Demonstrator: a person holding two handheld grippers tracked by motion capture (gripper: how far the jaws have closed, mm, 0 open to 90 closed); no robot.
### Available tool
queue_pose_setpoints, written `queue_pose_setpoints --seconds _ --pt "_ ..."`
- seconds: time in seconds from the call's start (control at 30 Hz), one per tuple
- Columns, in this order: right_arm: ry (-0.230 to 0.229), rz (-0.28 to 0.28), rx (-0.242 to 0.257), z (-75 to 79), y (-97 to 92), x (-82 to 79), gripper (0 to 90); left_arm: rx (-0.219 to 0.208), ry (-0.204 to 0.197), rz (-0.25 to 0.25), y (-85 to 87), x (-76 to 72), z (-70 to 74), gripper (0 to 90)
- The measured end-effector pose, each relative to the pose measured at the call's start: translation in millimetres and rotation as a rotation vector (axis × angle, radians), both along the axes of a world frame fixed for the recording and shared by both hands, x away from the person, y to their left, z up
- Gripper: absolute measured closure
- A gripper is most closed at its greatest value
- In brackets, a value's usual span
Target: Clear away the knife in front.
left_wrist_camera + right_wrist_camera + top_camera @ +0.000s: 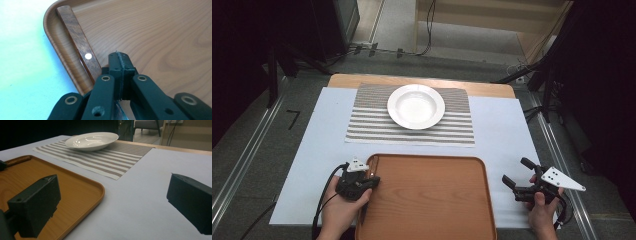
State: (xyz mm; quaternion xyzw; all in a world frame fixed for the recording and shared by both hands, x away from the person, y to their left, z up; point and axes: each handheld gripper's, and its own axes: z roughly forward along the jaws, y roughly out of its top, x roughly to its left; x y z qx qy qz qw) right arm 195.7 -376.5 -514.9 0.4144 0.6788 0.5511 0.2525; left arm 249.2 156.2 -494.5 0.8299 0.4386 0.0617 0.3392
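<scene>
Left gripper view: knife handle (79, 43) just beside closed left tongs (119, 60).

Knife blade (119, 110) mostly hidden behind the left hand-held gripper (119, 58); tray (427, 200) cut off below.

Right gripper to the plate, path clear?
Probably yes. The right gripper sits open beside the tray, and only bare table and placemat lie between it and the plate.

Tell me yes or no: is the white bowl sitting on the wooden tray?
No, the white bowl sits on the striped placemat, beyond the wooden tray's far edge.
</scene>
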Motion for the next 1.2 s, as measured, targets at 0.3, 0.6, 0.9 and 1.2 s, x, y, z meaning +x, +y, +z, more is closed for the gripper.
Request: queue_pose_setpoints --seconds 0.3,0.6,0.9,1.2 --pt "0.001 -0.001 0.001 0.0 0.0 -0.1 0.0 -0.041 -0.013 -0.018 4.4 0.0 1.9 90.0" --pt "0.003 -0.005 0.002 0.0 0.1 0.1 0.0 -0.185 -0.093 -0.051 12.4 -1.3 8.3 73.7" --pt "0.003 -0.01 0.001 -0.1 0.4 0.1 0.0 -0.273 -0.182 -0.055 25.5 -3.4 17.0 47.8" --pt "0.004 -0.012 -0.004 -0.2 0.5 0.3 0.0 -0.291 -0.26 -0.048 36.9 -5.1 25.0 34.6"
